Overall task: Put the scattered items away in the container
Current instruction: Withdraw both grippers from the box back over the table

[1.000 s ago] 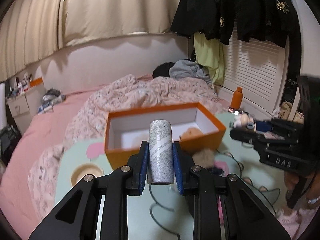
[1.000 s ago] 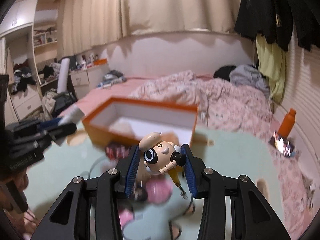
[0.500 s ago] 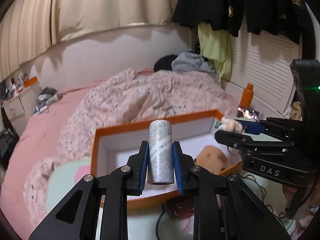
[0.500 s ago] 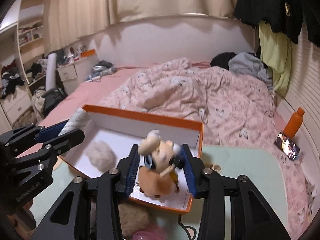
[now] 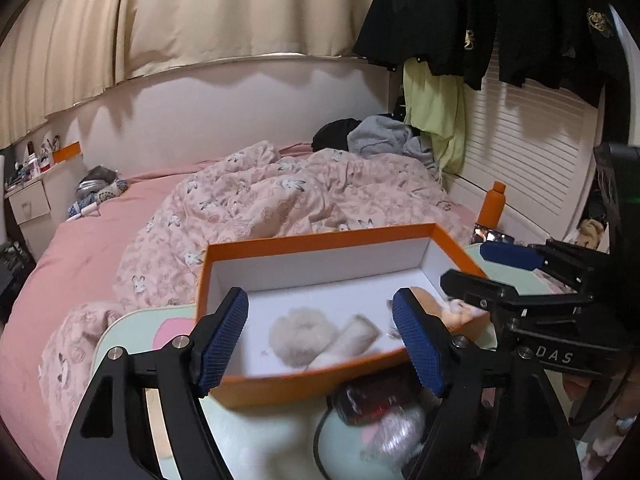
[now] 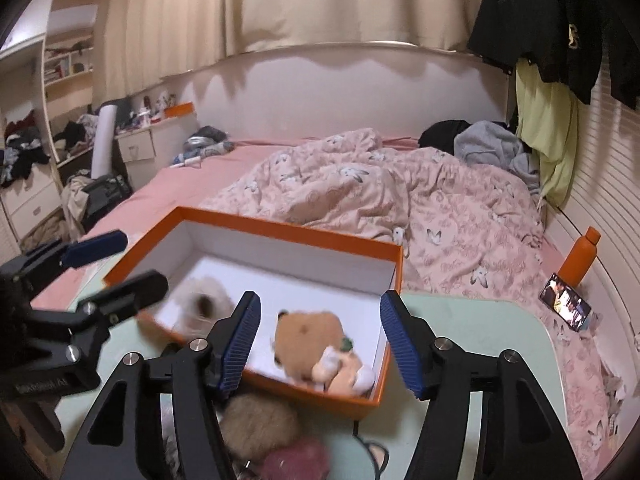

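An orange box (image 5: pixel 304 244) with a white inside stands on the pale green table (image 5: pixel 260 440); it also shows in the right wrist view (image 6: pixel 256 226). My left gripper (image 5: pixel 320 338) is open and empty over the box's near edge. Below it in the box lie a grey roll (image 5: pixel 348 340) and a fluffy white ring (image 5: pixel 298 336). My right gripper (image 6: pixel 318 342) is open and empty over the box's right part. A brown plush (image 6: pixel 308 334) and a small figure (image 6: pixel 344 372) lie in the box under it.
On the table in front of the box lie a fuzzy brown puff (image 6: pixel 260 420), a pink puff (image 6: pixel 296 460), a dark red item (image 5: pixel 376 400) and a black cable (image 5: pixel 320 436). A bed with a pink quilt (image 6: pixel 360 188) is behind. An orange bottle (image 6: pixel 580 256) and a phone (image 6: pixel 564 306) are at right.
Both grippers have opened. The grey roll has dropped from the left gripper into the box, and the figure has dropped from the right gripper into the box.
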Motion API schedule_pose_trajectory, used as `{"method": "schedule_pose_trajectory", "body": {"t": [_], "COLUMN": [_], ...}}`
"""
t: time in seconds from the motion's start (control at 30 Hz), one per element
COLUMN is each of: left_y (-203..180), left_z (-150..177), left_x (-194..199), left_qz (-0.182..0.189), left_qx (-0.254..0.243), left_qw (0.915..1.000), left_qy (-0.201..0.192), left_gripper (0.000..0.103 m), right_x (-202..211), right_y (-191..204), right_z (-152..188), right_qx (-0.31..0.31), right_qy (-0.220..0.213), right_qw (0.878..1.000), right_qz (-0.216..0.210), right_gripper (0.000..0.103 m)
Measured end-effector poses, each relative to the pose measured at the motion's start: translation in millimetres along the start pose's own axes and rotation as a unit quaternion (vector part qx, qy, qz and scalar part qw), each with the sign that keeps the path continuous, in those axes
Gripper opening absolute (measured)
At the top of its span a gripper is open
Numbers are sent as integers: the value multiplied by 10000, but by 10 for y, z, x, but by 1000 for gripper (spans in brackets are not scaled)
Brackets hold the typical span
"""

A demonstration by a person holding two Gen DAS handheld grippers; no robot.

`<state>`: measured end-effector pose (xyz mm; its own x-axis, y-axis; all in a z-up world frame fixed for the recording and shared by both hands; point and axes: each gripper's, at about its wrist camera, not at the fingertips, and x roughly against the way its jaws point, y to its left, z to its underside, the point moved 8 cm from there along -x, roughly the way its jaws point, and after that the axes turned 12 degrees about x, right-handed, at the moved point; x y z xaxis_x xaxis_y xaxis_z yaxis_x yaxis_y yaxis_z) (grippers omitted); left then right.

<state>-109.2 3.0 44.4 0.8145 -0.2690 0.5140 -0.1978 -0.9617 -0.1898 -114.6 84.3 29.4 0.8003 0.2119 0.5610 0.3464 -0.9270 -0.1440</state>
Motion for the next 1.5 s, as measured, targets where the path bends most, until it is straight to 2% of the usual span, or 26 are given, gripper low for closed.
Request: {"method": "schedule_pose_trajectory", "body": {"t": [0.13, 0.23, 0.4, 0.5, 0.6, 0.7, 0.77, 0.87, 1.27, 1.5], "left_y": [-25, -16, 42, 126, 214, 275, 319, 382, 443, 417], "left_z": [152, 378, 860, 1109, 1276, 1304, 1320, 1343, 1351, 1270], "left_x": [240, 407, 511, 487, 386, 350, 338, 345, 402, 488], "left_qz": [17, -132, -412, -761, -765, -746, -682, -807, -899, -738], "left_qx": [-65, -254, -411, -590, -365, -104, 128, 265, 393, 460], "left_qw": [10000, 9995, 9968, 9931, 9906, 9906, 9906, 9904, 9914, 9944], "left_qy": [66, 141, 551, 672, 1074, 1143, 1175, 1088, 863, 593], "left_gripper": [75, 75, 75, 75, 75, 75, 76, 79, 79, 79], "right_x": [224, 374, 558, 575, 503, 421, 413, 414, 412, 410], "right_y": [133, 215, 217, 215, 235, 235, 230, 224, 243, 253], "right_z": [206, 483, 966, 1185, 1331, 1376, 1390, 1428, 1410, 1409], "right_qx": [90, 199, 116, 227, 139, 140, 151, 57, 97, 46], "right_qy": [28, 179, 430, 612, 807, 969, 971, 968, 947, 961], "right_qw": [9997, 9991, 9988, 9979, 9966, 9952, 9952, 9953, 9954, 9953], "right_qz": [-208, -330, -202, -16, -121, -79, -42, -84, -107, -139], "right_gripper": [62, 62, 63, 65, 65, 65, 74, 78, 83, 84]}}
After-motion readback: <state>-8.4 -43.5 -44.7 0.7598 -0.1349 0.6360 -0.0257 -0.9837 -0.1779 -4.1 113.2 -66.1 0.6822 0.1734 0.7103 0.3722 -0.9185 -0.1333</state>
